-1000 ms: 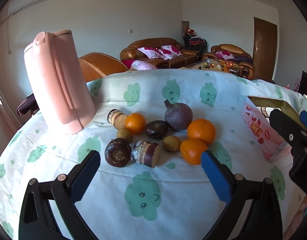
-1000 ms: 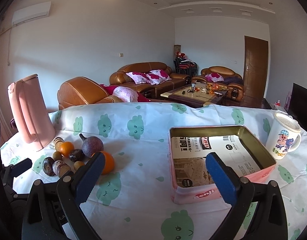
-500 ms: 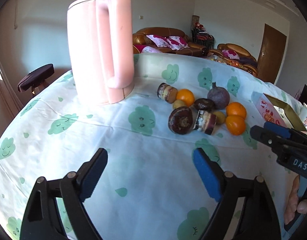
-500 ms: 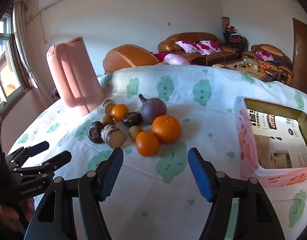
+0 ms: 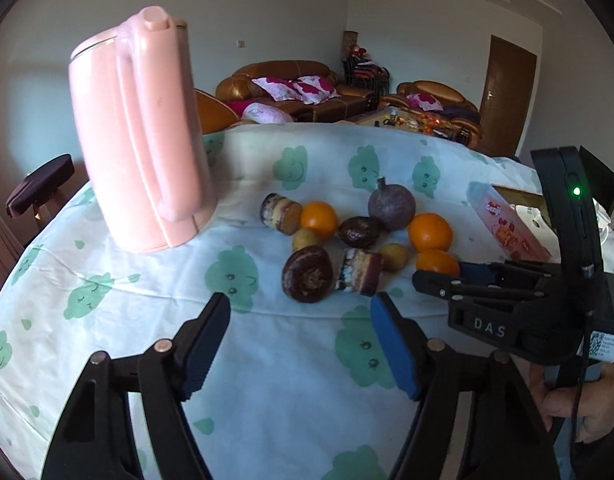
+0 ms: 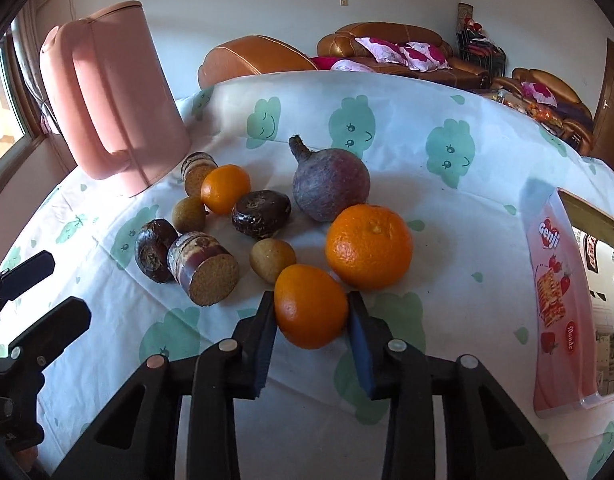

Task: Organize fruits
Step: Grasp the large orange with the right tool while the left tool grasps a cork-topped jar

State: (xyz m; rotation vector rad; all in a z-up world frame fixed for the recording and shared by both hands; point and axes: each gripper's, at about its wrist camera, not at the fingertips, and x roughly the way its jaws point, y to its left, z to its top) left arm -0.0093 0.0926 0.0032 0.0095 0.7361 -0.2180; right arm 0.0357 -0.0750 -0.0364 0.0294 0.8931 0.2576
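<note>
A pile of fruit lies on the cloud-print tablecloth: three oranges, a purple beet (image 6: 330, 184), dark round fruits, small brown ones and cut sugarcane pieces (image 6: 203, 267). My right gripper (image 6: 312, 310) has its blue pads on both sides of the nearest small orange (image 6: 310, 306), which rests on the cloth. A bigger orange (image 6: 369, 246) sits just behind it. My left gripper (image 5: 301, 334) is open and empty, just short of a dark round fruit (image 5: 307, 274). The right gripper (image 5: 439, 274) also shows in the left wrist view at that orange (image 5: 437, 262).
A tall pink kettle (image 5: 141, 132) stands left of the pile. An open pink biscuit tin (image 6: 563, 280) stands to the right. Sofas and a coffee table are beyond the table's far edge.
My right gripper moved forward onto the nearest orange and narrowed around it. My left gripper swung back toward the pile and narrowed slightly.
</note>
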